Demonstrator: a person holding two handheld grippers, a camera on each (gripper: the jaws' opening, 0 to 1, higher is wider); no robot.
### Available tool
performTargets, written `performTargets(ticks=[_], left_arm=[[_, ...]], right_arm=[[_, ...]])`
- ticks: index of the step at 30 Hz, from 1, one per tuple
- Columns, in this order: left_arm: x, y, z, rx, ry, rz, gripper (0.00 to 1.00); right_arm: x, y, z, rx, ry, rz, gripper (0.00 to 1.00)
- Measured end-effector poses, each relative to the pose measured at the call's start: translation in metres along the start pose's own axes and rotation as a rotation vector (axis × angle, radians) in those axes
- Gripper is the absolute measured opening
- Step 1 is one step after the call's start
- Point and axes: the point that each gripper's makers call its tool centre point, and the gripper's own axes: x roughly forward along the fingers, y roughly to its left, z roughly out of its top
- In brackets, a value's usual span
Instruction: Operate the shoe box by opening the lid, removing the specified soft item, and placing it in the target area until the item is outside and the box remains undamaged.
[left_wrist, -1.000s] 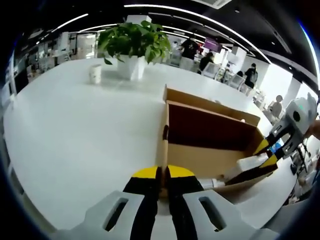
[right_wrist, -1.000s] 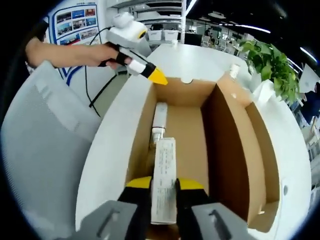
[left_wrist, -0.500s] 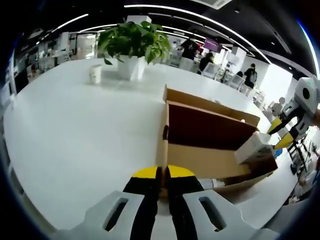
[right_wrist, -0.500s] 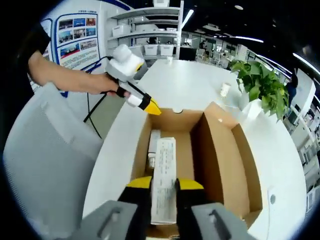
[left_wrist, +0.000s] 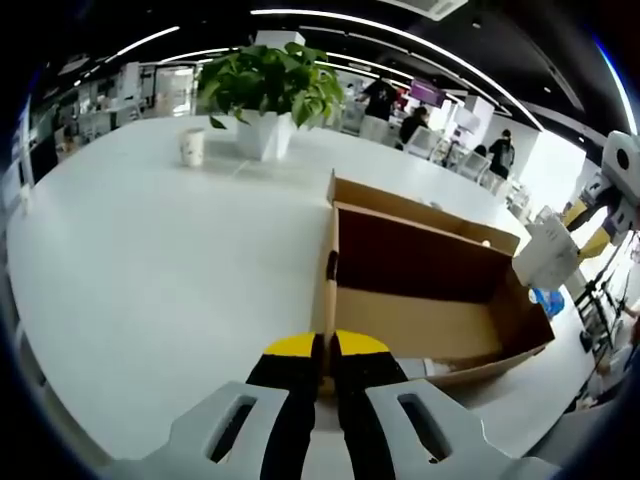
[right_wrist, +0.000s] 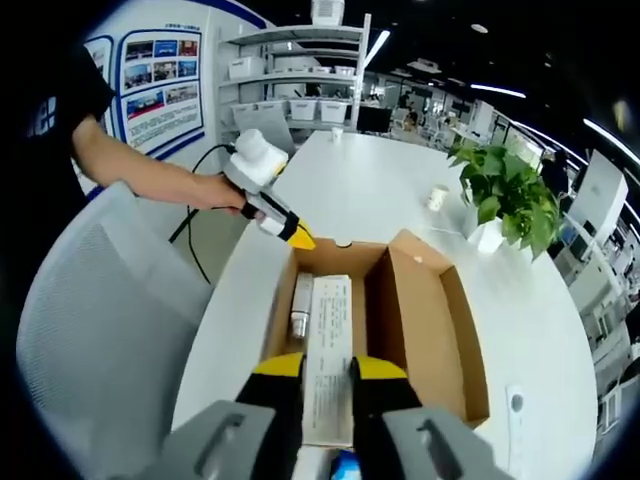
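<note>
My right claw (right_wrist: 327, 372) is clamped on a long white pack (right_wrist: 330, 350), and in the left gripper view that same pack (left_wrist: 546, 253) hangs in the air just past the far end of the shoe box (left_wrist: 420, 290), clear of its walls. My left claw (left_wrist: 325, 350) is pinched tight on the near wall of the box, where the lid flap stands up, and it holds the box down on the white surface (left_wrist: 150, 260). In the right gripper view I see down into the open box (right_wrist: 375, 320), and a second white thing (right_wrist: 299, 300) lies along its left wall. I think the job now is to carry the pack to a bare spot on the surface and set it down. I want to move it slow and level, so it does not slip out of my grip. I should keep the left claw steady and not squeeze harder or tug, because the thin card wall could bend or tear. I should let go of the pack only when it rests flat.
</note>
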Motion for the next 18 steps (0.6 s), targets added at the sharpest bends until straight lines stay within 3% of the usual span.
performTargets(ticks=[18], left_arm=[[0.002,0.002,0.000,0.008,0.002,0.003,0.03]], right_arm=[[-0.055,-0.012,-0.021,-0.025,0.041,-0.040,0.13]])
